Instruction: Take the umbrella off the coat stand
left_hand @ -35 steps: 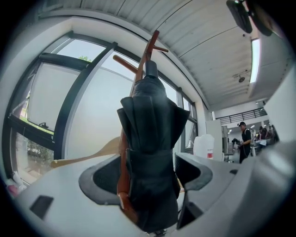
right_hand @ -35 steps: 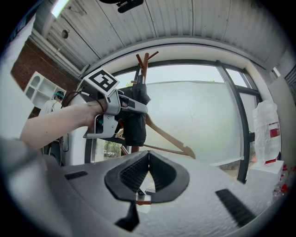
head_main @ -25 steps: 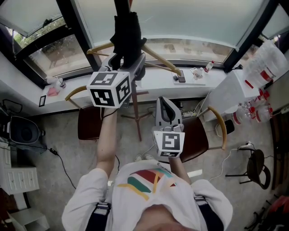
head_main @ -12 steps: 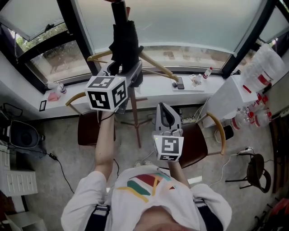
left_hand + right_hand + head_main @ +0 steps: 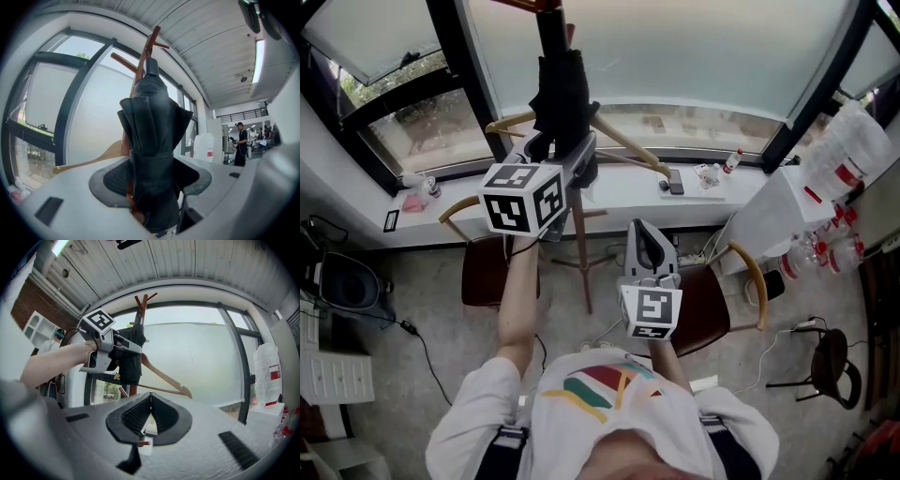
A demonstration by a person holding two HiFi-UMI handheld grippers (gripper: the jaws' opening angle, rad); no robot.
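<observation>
A folded black umbrella point(image 5: 561, 94) hangs on the reddish wooden coat stand point(image 5: 580, 255) in front of the window. My left gripper point(image 5: 560, 148) reaches level to it, and its pads press on the umbrella's lower part from both sides. In the left gripper view the umbrella point(image 5: 152, 122) fills the gap of the left gripper point(image 5: 152, 183), and the stand's pegs point(image 5: 149, 43) rise behind it. My right gripper point(image 5: 649, 236) hangs lower and nearer to me, apart from the stand. The right gripper point(image 5: 150, 398) has its pads together with nothing between them.
A wooden clothes hanger point(image 5: 630, 142) hangs on the stand beside the umbrella. Behind it runs a white window sill point(image 5: 619, 192) with a small bottle point(image 5: 732, 139). Two brown chairs point(image 5: 483, 262) point(image 5: 712, 292) stand below, and a white table point(image 5: 787, 202) with bottles at the right.
Both grippers stay almost where they were, the left one at the umbrella. Only the head view has drifted a little.
</observation>
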